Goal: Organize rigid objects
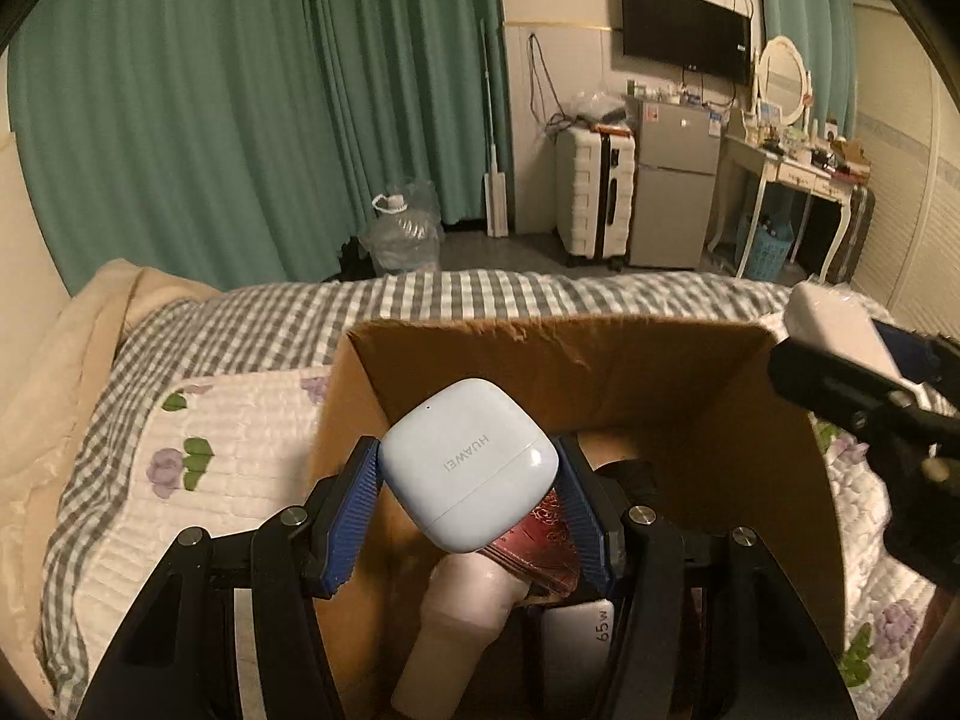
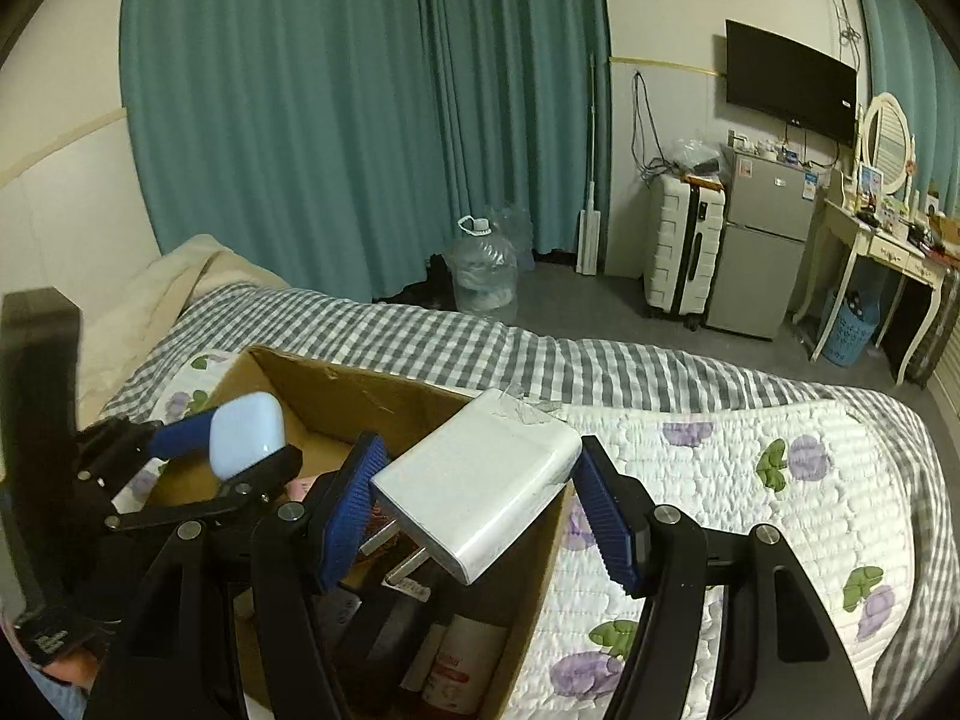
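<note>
My left gripper [image 1: 469, 480] is shut on a pale blue Huawei earbud case [image 1: 471, 465] and holds it above the open cardboard box [image 1: 540, 348]; it also shows in the right wrist view [image 2: 246, 441]. My right gripper [image 2: 477, 483] is shut on a white power adapter [image 2: 480, 480] with its prongs pointing down-left, over the box's right rim [image 2: 360, 384]. In the left wrist view the adapter [image 1: 828, 324] shows at the right edge. The box holds a pink tube [image 1: 456, 618], a red patterned item [image 1: 540, 546] and a white 65W charger [image 1: 582, 630].
The box sits on a bed with a floral quilt [image 2: 750, 480] and grey checked sheet [image 2: 480, 336]. A beige blanket [image 1: 54, 396] lies at the left. Beyond the bed are a water jug [image 2: 483, 276], suitcase [image 2: 684, 246], small fridge [image 2: 762, 240] and dressing table [image 2: 876, 252].
</note>
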Demonstrator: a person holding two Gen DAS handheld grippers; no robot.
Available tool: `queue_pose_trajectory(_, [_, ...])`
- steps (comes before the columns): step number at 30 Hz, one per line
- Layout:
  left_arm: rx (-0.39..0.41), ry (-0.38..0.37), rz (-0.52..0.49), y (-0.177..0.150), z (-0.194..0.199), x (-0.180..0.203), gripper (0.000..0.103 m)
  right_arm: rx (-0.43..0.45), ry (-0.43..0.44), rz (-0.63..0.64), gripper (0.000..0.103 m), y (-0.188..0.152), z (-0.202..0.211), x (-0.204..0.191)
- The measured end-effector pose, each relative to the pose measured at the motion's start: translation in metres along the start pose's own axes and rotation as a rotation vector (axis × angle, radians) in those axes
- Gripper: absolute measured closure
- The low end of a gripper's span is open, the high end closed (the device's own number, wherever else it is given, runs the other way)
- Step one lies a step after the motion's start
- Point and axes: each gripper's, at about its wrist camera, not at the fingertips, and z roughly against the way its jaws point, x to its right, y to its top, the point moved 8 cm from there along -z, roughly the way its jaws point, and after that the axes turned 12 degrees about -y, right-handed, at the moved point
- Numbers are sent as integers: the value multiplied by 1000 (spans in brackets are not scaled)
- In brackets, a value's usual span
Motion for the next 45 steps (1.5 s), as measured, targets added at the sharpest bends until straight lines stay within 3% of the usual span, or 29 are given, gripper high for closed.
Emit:
queue_pose_trajectory(5, [-36, -11, 8, -3, -9, 3, 41, 0, -1, -15, 39, 2, -5, 8])
queue_pose_trajectory(7, [-41, 11, 18, -2, -9, 0, 33, 1, 1, -19, 39, 2, -7, 10])
queue_pose_trajectory(15, [9, 42, 10, 3, 20, -7, 33, 9, 20, -7, 39, 7, 2, 4])
queue_pose_trajectory(25, [58, 112, 1, -2, 34, -34, 32, -94, 58, 53, 38, -14, -37, -33])
queue_pose_trajectory(28, [57, 109, -1, -6, 30, -35, 32, -71, 22, 42, 22, -15, -40, -30])
queue_pose_trajectory(31, [61, 115, -2, -7, 30, -34, 32, -56, 17, 18, 20, -11, -36, -24])
queue_pose_trajectory(37, [119, 120, 2, 8, 66, -25, 32, -5, -40, 11, 20, 6, -1, -13])
queue_pose_trajectory(45, [355, 142, -35, 41, 193, 2, 30, 140, -90, 5, 16, 40, 117, 1])
